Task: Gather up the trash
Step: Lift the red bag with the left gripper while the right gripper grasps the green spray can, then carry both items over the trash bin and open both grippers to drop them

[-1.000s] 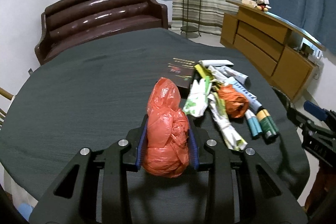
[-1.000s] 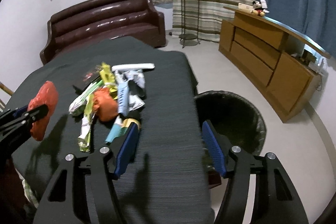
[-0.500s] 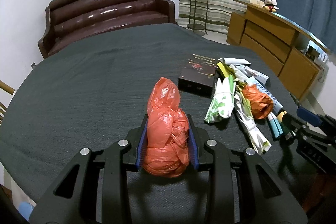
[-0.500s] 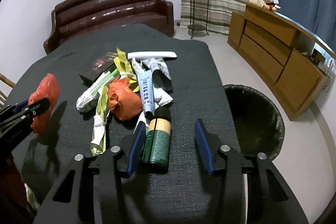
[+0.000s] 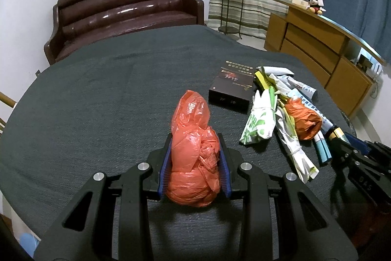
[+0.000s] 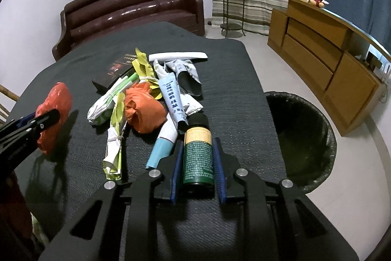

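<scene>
Nearest in the right wrist view, the right tool (image 6: 197,163) is closing around a green bottle (image 6: 198,158) with a black cap; half a second ago its blue pads stood well clear of the bottle, and now they sit just beside its sides, though whether they press it yet is hard to tell. That suggests the grasp is nearly made and the lift toward the bin can follow.

In the left wrist view, the left tool (image 5: 194,163) pinches a crumpled red plastic bag (image 5: 193,158), as it did a second ago, held just above the dark surface (image 5: 97,102).

Beyond the bottle lies the remaining trash, all touching: a blue-and-white tube (image 6: 168,119), an orange bag (image 6: 143,111), knotted wrappers (image 6: 114,136), crumpled paper and a black box (image 6: 114,71).

The black-lined trash bin (image 6: 308,138) stands on the floor beside the surface's right edge, its near rim cut off by the surface. The bottle's label is too small to read.
</scene>
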`<state>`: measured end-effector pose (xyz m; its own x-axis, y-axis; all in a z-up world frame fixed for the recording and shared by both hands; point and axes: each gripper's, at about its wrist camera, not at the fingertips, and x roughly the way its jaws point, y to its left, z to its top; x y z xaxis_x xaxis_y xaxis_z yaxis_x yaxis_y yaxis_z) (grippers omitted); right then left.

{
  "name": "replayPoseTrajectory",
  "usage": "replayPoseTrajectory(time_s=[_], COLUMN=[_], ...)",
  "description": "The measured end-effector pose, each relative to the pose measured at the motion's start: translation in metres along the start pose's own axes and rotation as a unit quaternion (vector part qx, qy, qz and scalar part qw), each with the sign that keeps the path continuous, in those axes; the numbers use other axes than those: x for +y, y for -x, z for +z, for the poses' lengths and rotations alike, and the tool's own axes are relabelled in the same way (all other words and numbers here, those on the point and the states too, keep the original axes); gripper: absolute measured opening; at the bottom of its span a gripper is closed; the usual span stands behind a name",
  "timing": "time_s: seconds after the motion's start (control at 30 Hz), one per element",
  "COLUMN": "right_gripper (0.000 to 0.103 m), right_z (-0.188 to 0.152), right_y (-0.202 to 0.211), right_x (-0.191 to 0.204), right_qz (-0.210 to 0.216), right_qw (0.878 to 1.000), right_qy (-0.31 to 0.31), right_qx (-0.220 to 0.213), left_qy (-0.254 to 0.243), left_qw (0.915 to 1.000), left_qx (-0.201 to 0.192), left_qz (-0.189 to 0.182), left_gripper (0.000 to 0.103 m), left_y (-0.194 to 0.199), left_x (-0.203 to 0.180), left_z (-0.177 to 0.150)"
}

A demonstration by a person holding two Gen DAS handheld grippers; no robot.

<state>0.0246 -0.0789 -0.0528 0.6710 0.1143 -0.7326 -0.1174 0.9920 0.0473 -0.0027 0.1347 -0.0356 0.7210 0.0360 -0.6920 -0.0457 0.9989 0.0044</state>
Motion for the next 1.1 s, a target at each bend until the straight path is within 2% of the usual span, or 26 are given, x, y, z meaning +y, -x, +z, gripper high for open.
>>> replayPoseTrajectory(time_s=[0.43,0.8,1.1], right_gripper=[0.025,0.025,0.025], right_z=[0.006,0.021,0.027], right_y=[0.022,0.032,0.022], right_x=[-0.042,-0.106,-0.139], right_qz=[-0.027,-0.068,-0.077], right_qw=[0.999,0.994,0.991], right_qy=[-0.028,-0.067,-0.089], right_qx=[-0.033,-0.06,-0.064], left_qy=[-0.023,-0.059,-0.097], left_qw=[0.9985,0.9928,0.9867], left_qx=[-0.022,-0.036,-0.037], left_qz=[-0.045,-0.098,-0.125], left_gripper=[0.032,0.032,0.032], left_y=[0.012,0.008,-0.009], left_x=[-0.046,-0.118,-0.182], left_z=[0.012,0.034,0.046])
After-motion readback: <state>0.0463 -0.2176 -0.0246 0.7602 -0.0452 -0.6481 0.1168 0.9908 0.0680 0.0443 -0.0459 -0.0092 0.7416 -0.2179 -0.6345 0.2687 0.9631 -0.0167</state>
